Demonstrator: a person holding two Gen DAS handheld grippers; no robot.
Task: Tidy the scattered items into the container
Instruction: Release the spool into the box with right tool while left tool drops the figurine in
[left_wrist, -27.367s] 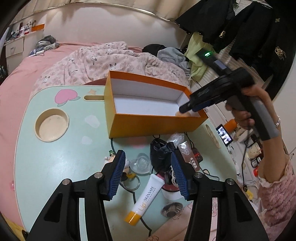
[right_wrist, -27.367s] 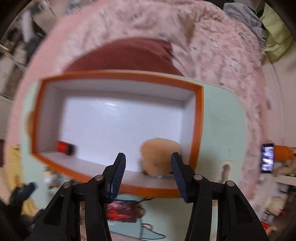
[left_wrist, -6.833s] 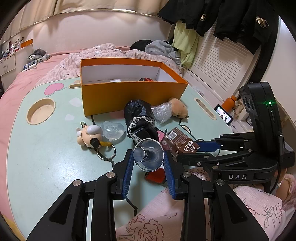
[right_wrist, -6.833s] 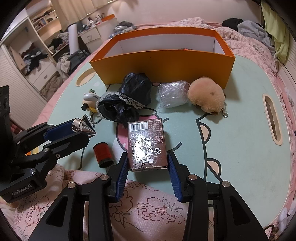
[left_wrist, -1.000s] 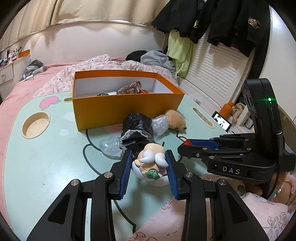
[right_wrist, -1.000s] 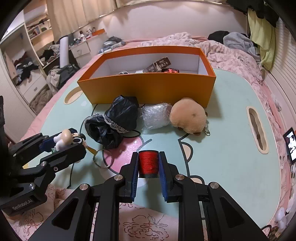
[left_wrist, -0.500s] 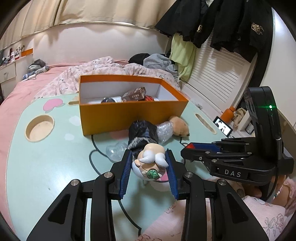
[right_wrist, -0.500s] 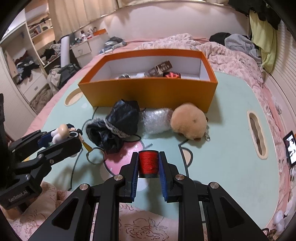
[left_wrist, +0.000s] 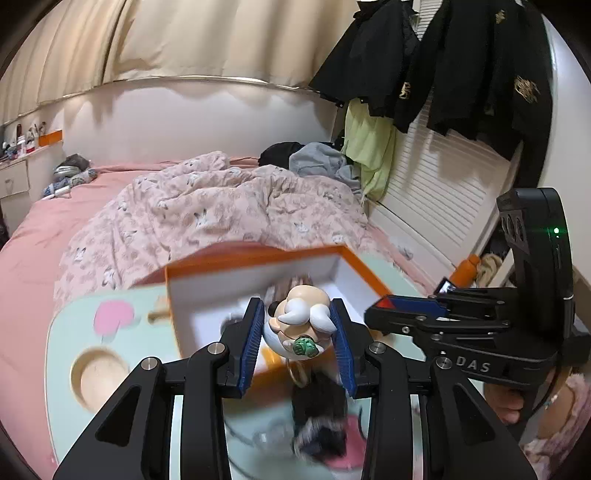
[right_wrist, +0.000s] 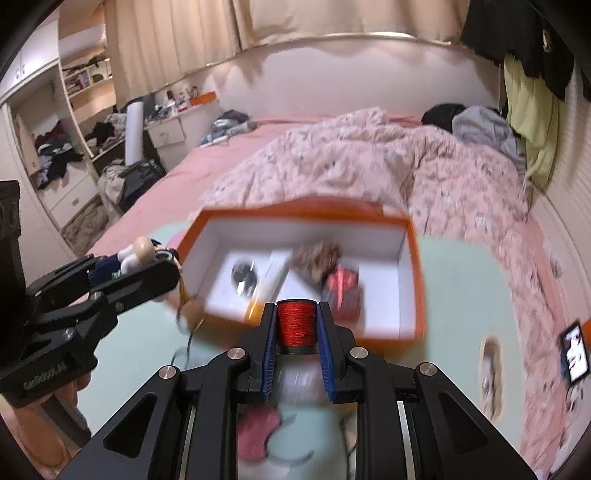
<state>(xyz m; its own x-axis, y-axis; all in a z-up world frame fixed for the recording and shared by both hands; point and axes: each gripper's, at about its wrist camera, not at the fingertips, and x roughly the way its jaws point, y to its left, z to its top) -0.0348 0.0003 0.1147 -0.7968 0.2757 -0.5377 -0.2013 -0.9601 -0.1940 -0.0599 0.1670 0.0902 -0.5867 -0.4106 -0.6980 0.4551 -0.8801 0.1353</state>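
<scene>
My left gripper (left_wrist: 299, 328) is shut on a small doll keychain (left_wrist: 301, 323) with a ring hanging below it, held above the near wall of the orange box (left_wrist: 354, 264). My right gripper (right_wrist: 296, 326) is shut on a red thread spool (right_wrist: 296, 325), raised just before the box's near rim (right_wrist: 415, 266). In the right wrist view the left gripper (right_wrist: 140, 264) with the doll (right_wrist: 138, 253) is at the box's left corner. Inside the box lie a brown packet (right_wrist: 317, 258), a tube (right_wrist: 264, 288) and several other small items, blurred.
A black lace pouch (left_wrist: 319, 417) lies blurred on the mint table (left_wrist: 74, 325) below my left gripper. A round cup recess (left_wrist: 94, 376) is at the table's left. A bed with a pink quilt (right_wrist: 369, 166) lies behind the box. A phone (right_wrist: 574, 350) is at the right.
Both grippers have risen and moved forward toward the box, still holding the doll and the spool. The box now sits right under the fingertips; the table items have dropped below view.
</scene>
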